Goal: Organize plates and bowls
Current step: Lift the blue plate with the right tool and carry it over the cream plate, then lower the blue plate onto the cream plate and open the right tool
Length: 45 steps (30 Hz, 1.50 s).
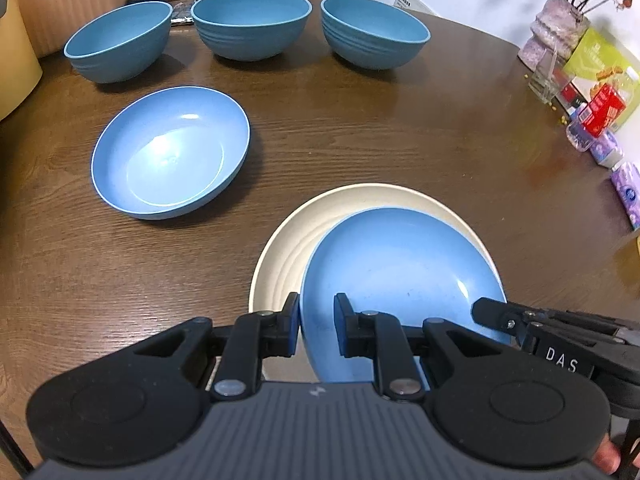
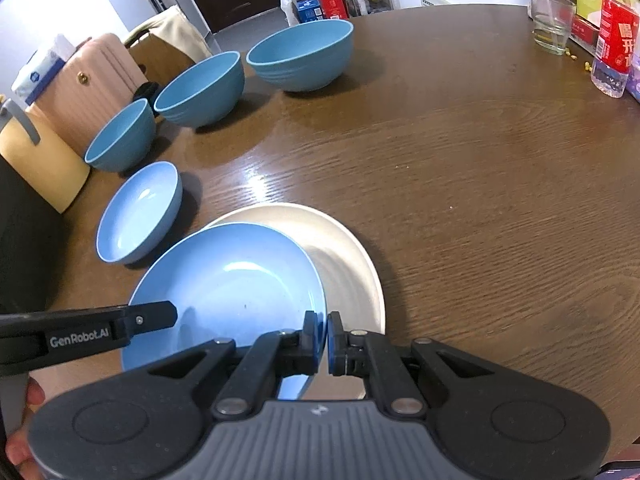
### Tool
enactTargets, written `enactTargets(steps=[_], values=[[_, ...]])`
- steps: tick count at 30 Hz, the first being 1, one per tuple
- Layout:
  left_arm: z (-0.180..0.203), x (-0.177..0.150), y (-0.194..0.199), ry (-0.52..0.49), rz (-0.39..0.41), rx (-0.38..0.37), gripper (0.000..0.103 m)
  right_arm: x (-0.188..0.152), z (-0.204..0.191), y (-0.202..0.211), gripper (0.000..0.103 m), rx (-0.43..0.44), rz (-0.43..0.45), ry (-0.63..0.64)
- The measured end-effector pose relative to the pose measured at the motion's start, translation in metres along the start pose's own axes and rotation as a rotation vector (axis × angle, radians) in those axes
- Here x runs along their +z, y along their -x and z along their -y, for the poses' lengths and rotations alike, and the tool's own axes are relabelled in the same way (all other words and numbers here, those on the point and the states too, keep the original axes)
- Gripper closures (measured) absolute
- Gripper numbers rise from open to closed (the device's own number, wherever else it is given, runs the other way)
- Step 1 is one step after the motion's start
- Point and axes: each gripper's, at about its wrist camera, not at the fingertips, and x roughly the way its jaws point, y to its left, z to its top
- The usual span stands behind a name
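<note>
Blue plate [image 1: 394,276] is clamped at opposite rims by my left gripper [image 1: 317,322] and right gripper [image 2: 323,334], above the cream plate [image 1: 320,224].

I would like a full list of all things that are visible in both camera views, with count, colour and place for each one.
blue plate: 1, light blue, held at its near rim over the cream plate
cream plate: 1, cream, on the table under the blue plate
shallow blue dish: 1, light blue, on the table left of the plates
deep bowls: 3, darker blue, in a row at the far side
table: 1, brown wood
drinking glass: 1, clear, far right edge
vase with dried flowers: 1, pale purple, far right
red-labelled bottle: 1, right edge
left gripper: 1, black, shut on the blue plate's rim
right gripper: 1, black, shut on the same rim
</note>
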Motion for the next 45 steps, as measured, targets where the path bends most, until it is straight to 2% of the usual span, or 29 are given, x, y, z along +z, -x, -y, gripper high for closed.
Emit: enactTargets(steps=[11, 29, 34, 36, 39, 41, 43, 45], values=[[0.005, -0.005, -0.014, -0.058, -0.005, 0.039, 0.085, -0.003, -0.003, -0.012, 0.098, -0.022, 0.004, 0.038], [0.011, -0.002, -0.03, -0.077, -0.034, 0.06, 0.085, 0.003, -0.007, -0.025, 0.098, -0.063, 0.007, 0.084], [0.009, -0.001, -0.029, -0.064, -0.035, 0.051, 0.084, 0.005, -0.003, -0.024, 0.098, -0.049, -0.002, 0.069], [0.009, 0.0, -0.025, -0.07, -0.019, 0.055, 0.081, 0.006, -0.002, -0.021, 0.092, -0.044, -0.002, 0.061], [0.008, 0.001, -0.017, -0.083, 0.016, 0.059, 0.066, 0.009, -0.003, -0.01, 0.088, -0.05, 0.027, 0.07], [0.007, 0.001, -0.009, -0.084, 0.043, 0.063, 0.057, 0.011, -0.003, -0.003, 0.078, -0.044, 0.048, 0.072], [0.005, 0.001, -0.002, -0.082, 0.064, 0.06, 0.054, 0.012, -0.004, 0.006, 0.065, -0.048, 0.072, 0.078], [0.003, 0.0, 0.006, -0.079, 0.088, 0.062, 0.05, 0.011, -0.005, 0.015, 0.056, -0.047, 0.093, 0.081]])
